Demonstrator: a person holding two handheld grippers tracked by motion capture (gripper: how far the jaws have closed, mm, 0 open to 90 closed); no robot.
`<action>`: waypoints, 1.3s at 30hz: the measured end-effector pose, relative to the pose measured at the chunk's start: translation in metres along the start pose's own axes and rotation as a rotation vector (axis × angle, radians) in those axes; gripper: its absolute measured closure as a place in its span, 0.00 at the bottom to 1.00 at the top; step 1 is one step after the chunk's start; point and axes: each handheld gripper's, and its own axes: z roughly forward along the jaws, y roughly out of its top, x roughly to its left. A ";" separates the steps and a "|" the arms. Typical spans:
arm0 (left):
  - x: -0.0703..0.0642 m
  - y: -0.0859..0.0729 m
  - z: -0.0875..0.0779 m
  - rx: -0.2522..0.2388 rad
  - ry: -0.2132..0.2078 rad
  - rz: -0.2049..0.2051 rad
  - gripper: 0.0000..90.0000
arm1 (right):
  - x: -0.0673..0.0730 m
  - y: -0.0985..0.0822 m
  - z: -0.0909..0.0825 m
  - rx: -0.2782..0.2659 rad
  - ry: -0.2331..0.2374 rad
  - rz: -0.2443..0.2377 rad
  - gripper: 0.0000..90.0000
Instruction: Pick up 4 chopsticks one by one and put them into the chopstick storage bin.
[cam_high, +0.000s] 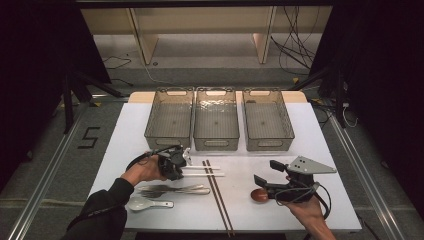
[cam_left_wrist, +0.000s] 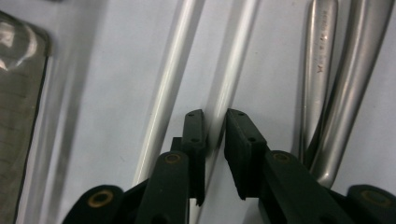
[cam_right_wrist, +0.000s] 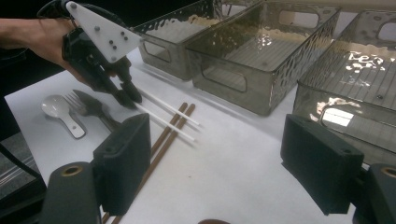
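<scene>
Near edge, lower frame: my right fingers (cam_high: 263, 172) spread wide and released, grasping nothing, bare white worktop (cam_high: 300, 145) ahead of them. Round brown spoon bowl (cam_high: 259, 195) just beside. Centre: two slim brown chopsticks (cam_high: 218, 197), matte. Left of centre: my left fingers (cam_left_wrist: 215, 135) clenched on one smooth white chopstick (cam_left_wrist: 233, 79); its twin (cam_left_wrist: 170, 79) lies alongside. Polished metal cutlery handles (cam_left_wrist: 322, 74) nearby. Far, upper frame: three translucent grey ribbed bins (cam_high: 216, 120).
</scene>
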 end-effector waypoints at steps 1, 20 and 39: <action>0.000 0.000 0.000 0.000 -0.001 0.002 0.87 | 0.000 0.000 0.000 0.000 0.000 0.000 0.28; -0.004 0.001 0.000 -0.003 0.004 0.062 0.93 | 0.000 0.000 0.000 0.001 0.000 0.000 0.29; -0.003 0.006 -0.031 -0.120 0.068 0.041 0.93 | -0.001 0.001 -0.001 -0.005 -0.001 0.004 0.28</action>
